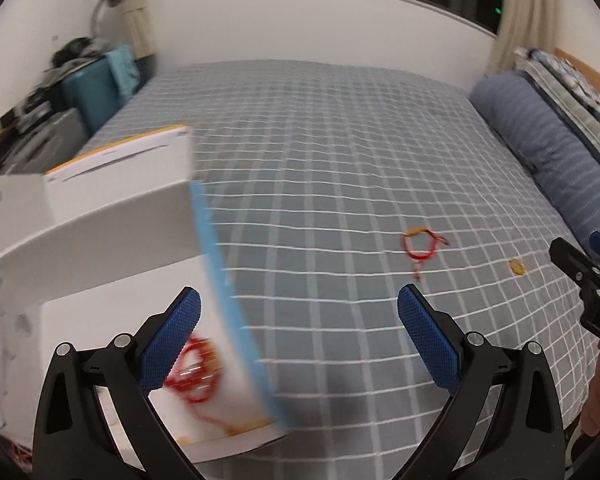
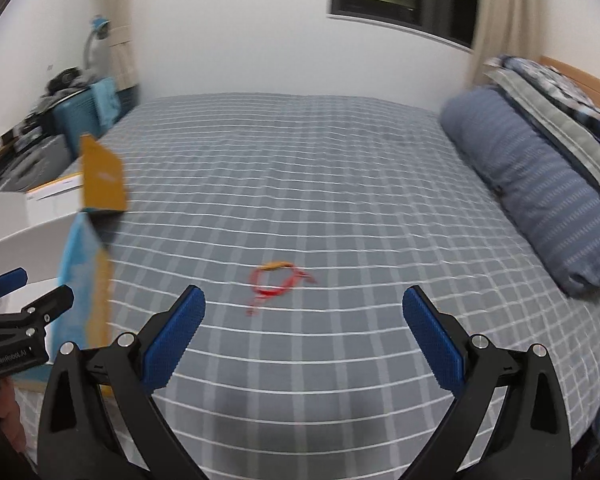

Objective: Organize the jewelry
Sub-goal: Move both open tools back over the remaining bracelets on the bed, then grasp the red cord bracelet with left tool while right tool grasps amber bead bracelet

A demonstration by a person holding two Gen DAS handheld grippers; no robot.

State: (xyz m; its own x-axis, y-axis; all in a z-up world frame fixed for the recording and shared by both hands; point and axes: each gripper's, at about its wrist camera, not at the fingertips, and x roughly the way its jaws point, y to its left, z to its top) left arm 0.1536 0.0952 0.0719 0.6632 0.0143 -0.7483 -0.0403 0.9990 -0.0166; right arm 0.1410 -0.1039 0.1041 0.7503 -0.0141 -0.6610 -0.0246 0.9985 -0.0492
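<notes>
Mid-bed, toward the near edge, the red bracelet [image 2: 278, 282] lies loose, dead ahead between the spread, empty jaws of the right gripper [image 2: 302, 334]; left gripper [image 1: 298, 336], also wide and empty, hangs beside the box [image 1: 100, 264].

Even, soft indoor light — motion blur smears both views, fisheye bending and darkening the edges.

Red bracelet [image 2: 278, 280] on grey, white-checked bedspread [image 2: 340, 200]
</notes>
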